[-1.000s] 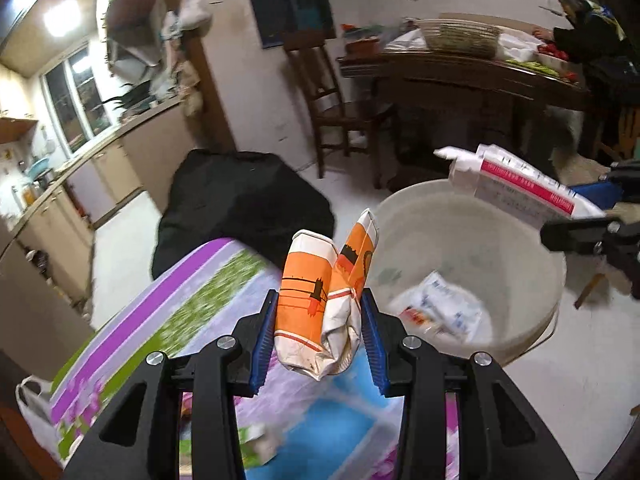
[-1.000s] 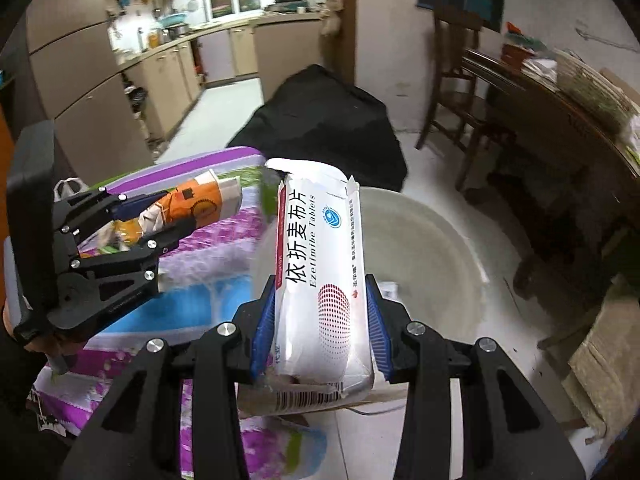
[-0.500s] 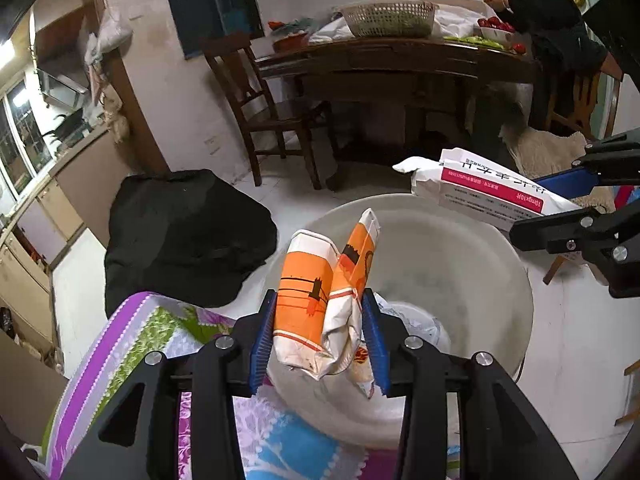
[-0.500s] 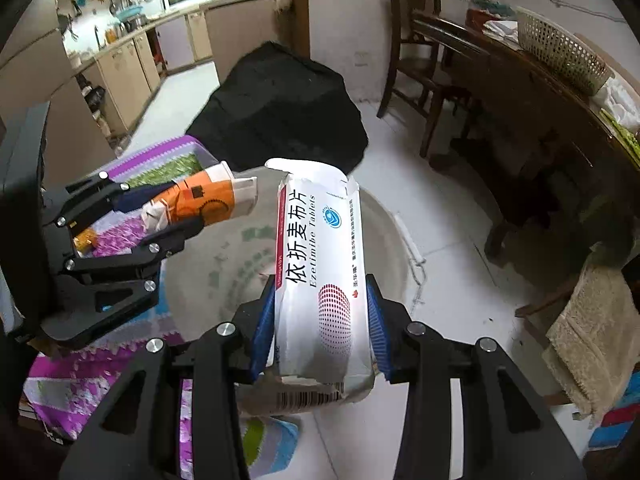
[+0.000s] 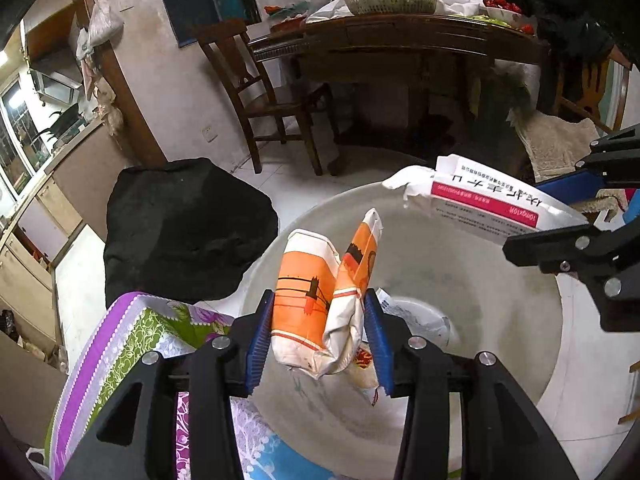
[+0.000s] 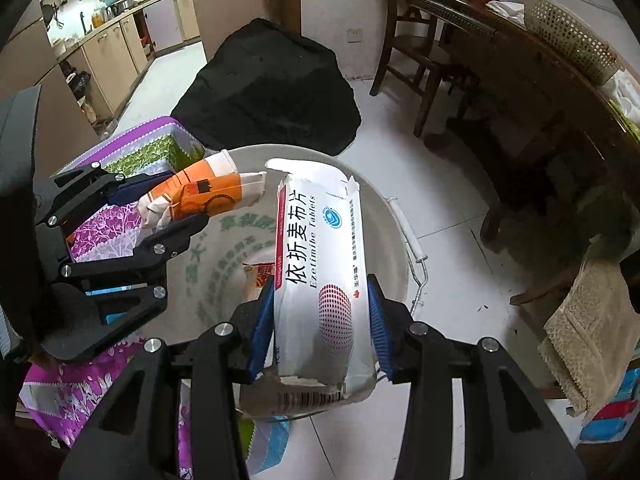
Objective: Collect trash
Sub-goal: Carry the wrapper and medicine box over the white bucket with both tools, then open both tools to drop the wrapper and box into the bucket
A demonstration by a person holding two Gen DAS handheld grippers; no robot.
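Orange carton (image 5: 316, 300) clamped in left tongs (image 5: 318, 332), white tablet box (image 6: 320, 280) in right tongs (image 6: 320, 328), over bucket (image 5: 500, 280).

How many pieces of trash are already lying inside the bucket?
2 at least: a white packet and a red-printed wrapper, both on the bucket bottom. The held cartons hide part of it, so more may lie there.
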